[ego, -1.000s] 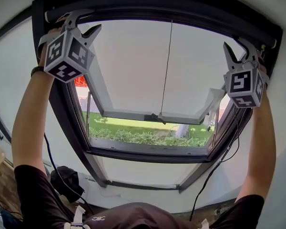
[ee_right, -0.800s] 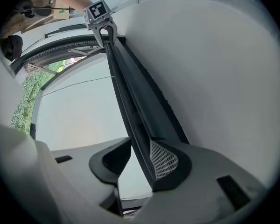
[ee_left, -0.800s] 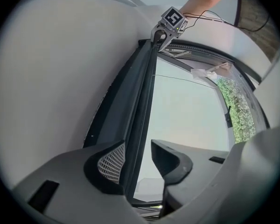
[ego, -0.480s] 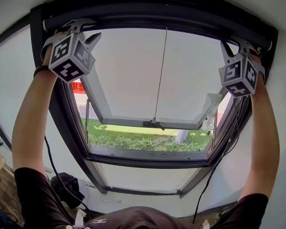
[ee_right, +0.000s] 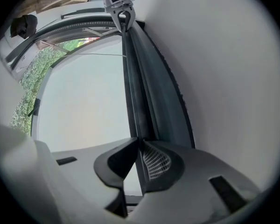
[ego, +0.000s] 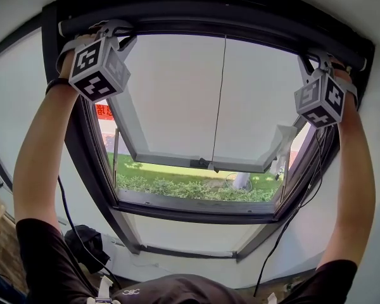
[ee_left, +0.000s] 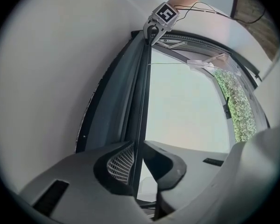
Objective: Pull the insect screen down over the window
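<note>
The insect screen is rolled up in its dark housing (ego: 209, 11) at the top of the roof window. Its thin dark pull bar (ego: 221, 30) runs just under the housing. My left gripper (ego: 117, 35) is at the bar's left end and my right gripper (ego: 313, 62) at its right end. In the left gripper view the bar (ee_left: 142, 101) passes between the jaws of my left gripper (ee_left: 137, 149), which are closing, pads on it. In the right gripper view my right gripper (ee_right: 139, 143) is likewise closing on the bar (ee_right: 130, 87), pads touching.
The glass sash (ego: 177, 94) is tilted open outward, with a thin cord (ego: 219, 94) hanging down its middle. A green hedge (ego: 196, 183) lies outside. A black cable (ego: 297, 214) trails down the right frame. A dark bag (ego: 85, 242) sits on the floor at lower left.
Both grippers have risen a little to the pull bar. Their jaws, wide open a second ago, have narrowed onto it.
</note>
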Motion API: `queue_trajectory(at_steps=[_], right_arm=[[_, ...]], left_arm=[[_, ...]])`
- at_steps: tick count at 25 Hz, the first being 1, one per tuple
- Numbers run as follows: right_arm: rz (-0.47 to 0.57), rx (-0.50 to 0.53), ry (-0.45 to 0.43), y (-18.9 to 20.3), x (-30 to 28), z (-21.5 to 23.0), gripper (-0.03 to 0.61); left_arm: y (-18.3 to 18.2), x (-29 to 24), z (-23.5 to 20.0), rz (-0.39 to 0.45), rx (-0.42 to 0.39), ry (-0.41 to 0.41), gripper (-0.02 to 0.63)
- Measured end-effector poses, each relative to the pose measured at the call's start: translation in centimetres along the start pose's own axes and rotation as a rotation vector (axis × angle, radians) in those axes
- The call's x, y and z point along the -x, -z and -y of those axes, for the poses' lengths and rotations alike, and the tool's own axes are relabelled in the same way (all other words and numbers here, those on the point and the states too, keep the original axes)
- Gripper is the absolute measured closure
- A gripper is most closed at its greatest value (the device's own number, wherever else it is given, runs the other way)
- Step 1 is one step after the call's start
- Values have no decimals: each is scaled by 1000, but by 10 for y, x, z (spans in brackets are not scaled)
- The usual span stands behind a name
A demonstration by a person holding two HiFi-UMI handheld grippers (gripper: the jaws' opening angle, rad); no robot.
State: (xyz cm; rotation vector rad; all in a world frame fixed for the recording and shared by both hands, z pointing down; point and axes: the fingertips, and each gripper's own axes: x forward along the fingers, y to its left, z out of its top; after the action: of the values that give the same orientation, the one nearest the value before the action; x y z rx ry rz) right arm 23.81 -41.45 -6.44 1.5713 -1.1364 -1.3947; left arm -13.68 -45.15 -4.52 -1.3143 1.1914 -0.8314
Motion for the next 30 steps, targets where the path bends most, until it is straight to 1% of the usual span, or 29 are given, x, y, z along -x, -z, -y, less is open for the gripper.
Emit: queue_trajectory(at_steps=[5, 10, 15, 22, 25, 27, 30], right_arm=[[-3, 13, 6, 0, 1, -1, 537], [-22, 45, 8, 0, -1, -1, 540], [-47, 38, -13, 1, 0, -3, 541], [-78, 48, -48, 2, 2, -9, 543], [-83, 45, -76, 4, 6, -18, 545], [-88, 62, -99, 6, 9, -29, 546], [-88, 94, -114, 8, 15, -44, 549]], left_arm=[[0, 1, -3, 5, 9, -14, 580], [2, -1, -2, -10, -56, -15, 589], [1, -1, -1, -45, -94, 0, 589], [2, 1, 5, -59, -105, 3, 591], [2, 3, 15, -53, -101, 34, 592], [3, 5, 26, -40, -94, 67, 592], [5, 9, 43, -33, -103, 94, 592]])
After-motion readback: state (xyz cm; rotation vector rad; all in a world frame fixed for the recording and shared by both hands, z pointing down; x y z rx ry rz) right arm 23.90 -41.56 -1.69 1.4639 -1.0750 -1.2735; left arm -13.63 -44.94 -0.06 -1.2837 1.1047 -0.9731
